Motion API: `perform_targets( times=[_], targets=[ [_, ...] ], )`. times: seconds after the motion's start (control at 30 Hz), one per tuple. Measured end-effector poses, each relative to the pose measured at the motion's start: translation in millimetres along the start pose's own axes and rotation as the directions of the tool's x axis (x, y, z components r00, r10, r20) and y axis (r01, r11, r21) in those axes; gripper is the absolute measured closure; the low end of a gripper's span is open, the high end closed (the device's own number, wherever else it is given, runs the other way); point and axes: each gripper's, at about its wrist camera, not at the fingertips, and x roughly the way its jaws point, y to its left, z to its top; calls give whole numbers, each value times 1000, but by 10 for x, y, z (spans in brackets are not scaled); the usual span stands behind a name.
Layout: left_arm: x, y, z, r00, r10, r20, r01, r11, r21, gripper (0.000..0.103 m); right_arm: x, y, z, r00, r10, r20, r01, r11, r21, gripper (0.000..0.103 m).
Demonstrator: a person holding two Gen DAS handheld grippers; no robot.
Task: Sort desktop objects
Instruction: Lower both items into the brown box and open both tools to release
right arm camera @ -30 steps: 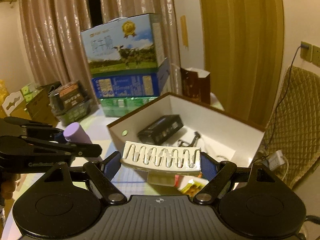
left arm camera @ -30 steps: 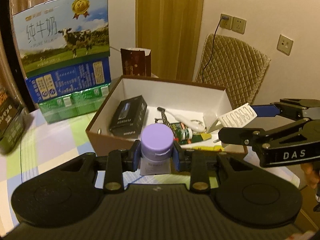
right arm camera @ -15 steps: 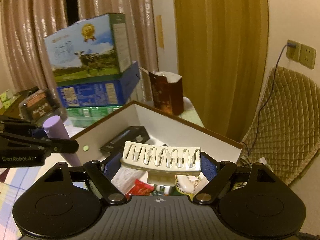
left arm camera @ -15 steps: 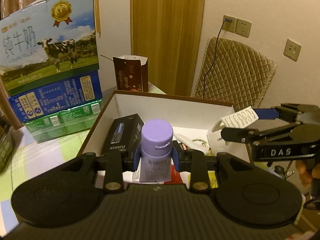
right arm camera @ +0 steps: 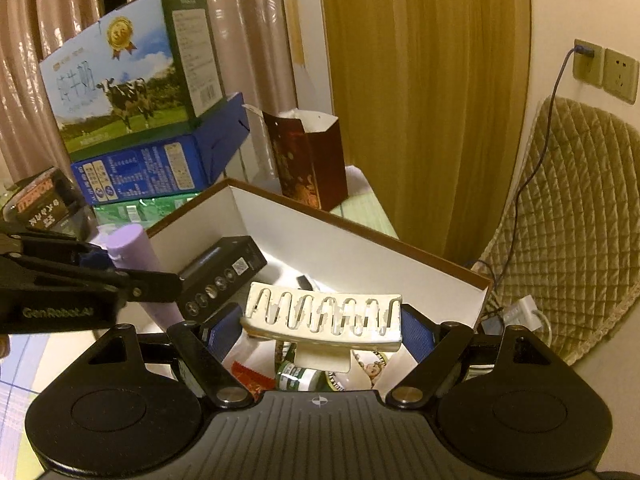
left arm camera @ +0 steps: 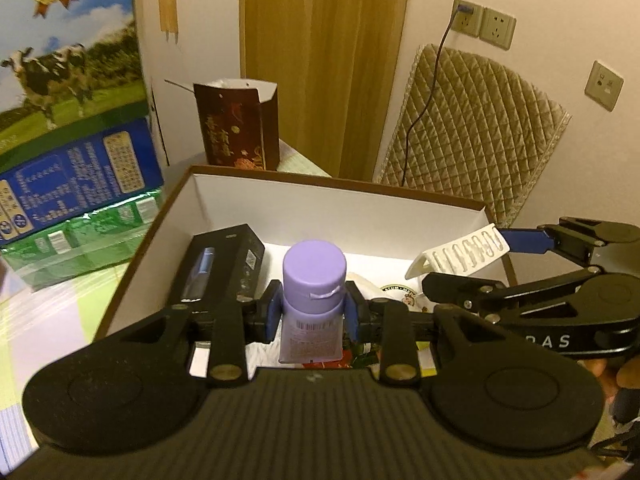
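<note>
Left gripper (left arm camera: 311, 307) clamps purple tube (left arm camera: 313, 298); right gripper (right arm camera: 323, 326) wide, gripping cream hair claw (right arm camera: 322, 317); both over white-lined box (left arm camera: 320, 204).

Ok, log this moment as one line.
left gripper: shut on purple-capped tube | right gripper: shut on cream hair claw | both over brown-rimmed box

Warm, dim indoor light tints everything yellow. The white box (left arm camera: 280, 200) interior glows brightest. The curtain (right arm camera: 52, 20) shows glossy sheen. Fisheye bending curves both views' edges, corners go black; the worktop's (left arm camera: 48, 312) left edge blurs.
</note>
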Motion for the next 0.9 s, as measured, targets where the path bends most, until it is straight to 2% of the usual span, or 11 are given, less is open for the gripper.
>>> perform_targets(
  times=[0.7,0.9],
  targets=[
    [677,29,-18,993,-7,-121,3,1000,-31,76,443,-210,61,999,-11,-50,12,1000,19,23],
    [753,-2,25,991,-11,-131,8,1000,-22,76,490,-244,20,998,-19,-66,20,1000,24,23]
  ],
)
